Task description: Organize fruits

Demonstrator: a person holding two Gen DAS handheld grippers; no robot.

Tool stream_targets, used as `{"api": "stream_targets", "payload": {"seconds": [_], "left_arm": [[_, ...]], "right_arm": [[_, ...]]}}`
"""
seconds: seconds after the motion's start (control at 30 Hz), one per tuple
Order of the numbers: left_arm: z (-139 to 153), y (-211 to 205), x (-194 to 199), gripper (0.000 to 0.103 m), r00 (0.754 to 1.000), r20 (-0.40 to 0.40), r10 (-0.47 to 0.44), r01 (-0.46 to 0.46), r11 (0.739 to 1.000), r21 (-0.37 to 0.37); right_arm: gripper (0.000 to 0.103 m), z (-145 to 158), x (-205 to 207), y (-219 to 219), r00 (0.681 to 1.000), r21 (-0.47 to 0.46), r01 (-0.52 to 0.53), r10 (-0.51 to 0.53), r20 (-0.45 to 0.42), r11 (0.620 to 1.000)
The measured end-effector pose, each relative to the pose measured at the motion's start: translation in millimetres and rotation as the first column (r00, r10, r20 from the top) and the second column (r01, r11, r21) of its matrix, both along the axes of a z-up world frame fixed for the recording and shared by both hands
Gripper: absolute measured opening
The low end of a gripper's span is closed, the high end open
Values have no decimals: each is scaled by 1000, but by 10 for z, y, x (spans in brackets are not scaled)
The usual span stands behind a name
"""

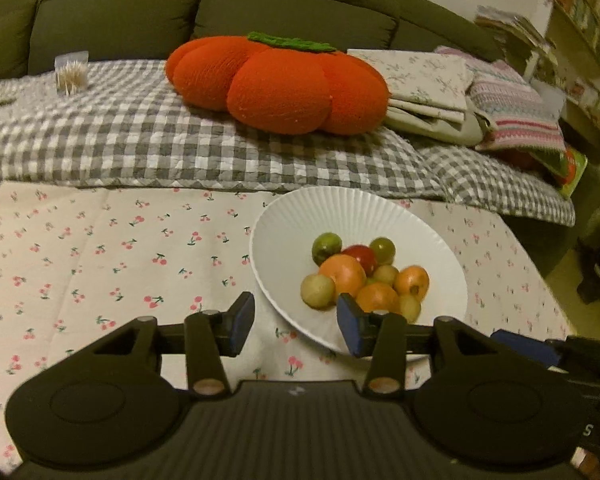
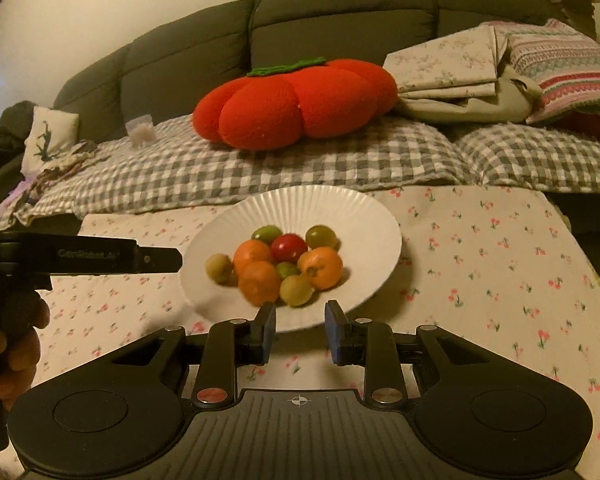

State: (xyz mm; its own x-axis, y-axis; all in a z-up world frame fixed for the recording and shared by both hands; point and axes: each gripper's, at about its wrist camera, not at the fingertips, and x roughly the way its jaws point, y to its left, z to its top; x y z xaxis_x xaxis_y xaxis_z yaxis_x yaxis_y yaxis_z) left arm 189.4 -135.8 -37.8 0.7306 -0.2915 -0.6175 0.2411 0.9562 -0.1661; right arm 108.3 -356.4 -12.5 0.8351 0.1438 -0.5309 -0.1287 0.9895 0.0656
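Observation:
A white ribbed plate [image 1: 300, 216] [image 2: 364, 216] sits on the cherry-print tablecloth and holds several small fruits: orange ones [image 1: 342, 274] [image 2: 320, 268], a red one [image 1: 361, 258] [image 2: 288, 248] and green ones [image 1: 326, 247] [image 2: 321, 236]. My left gripper [image 1: 296, 326] is open and empty, just before the plate's near left rim. My right gripper [image 2: 298, 332] is open and empty at the plate's near rim. The left gripper's body [image 2: 100, 260] shows in the right wrist view, left of the plate.
The tablecloth [image 1: 100, 264] [image 2: 500, 280] covers the table. Behind it a sofa with a grey checked blanket [image 1: 140, 136] carries an orange pumpkin cushion [image 1: 276, 84] [image 2: 296, 104], folded linens [image 1: 432, 88] and a toothpick box [image 1: 71, 72].

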Motion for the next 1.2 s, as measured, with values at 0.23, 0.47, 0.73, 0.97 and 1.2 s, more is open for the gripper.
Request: {"api": "stream_targets", "payload": {"seconds": [0.23, 0.47, 0.73, 0.97, 1.2], "left_arm": [[148, 1, -328, 45, 1000, -15, 24, -22, 995, 94], [430, 56, -764, 54, 999, 44, 29, -34, 991, 128], [730, 228, -1272, 77, 993, 116, 36, -53, 987, 151], [842, 477, -1567, 93, 991, 123, 60, -76, 989, 127], [869, 634, -1726, 99, 983, 151, 101, -120, 985, 123]], "right_arm": [[29, 102, -207, 70, 1000, -19, -18, 18, -5, 1000], [42, 298, -426, 258, 999, -66, -39, 38, -5, 997], [85, 547, -693, 484, 1000, -112, 22, -21, 10, 993], [98, 742, -1022, 737, 999, -148, 50, -46, 28, 988], [102, 807, -1327, 925, 998, -182, 68, -65, 26, 981]]}}
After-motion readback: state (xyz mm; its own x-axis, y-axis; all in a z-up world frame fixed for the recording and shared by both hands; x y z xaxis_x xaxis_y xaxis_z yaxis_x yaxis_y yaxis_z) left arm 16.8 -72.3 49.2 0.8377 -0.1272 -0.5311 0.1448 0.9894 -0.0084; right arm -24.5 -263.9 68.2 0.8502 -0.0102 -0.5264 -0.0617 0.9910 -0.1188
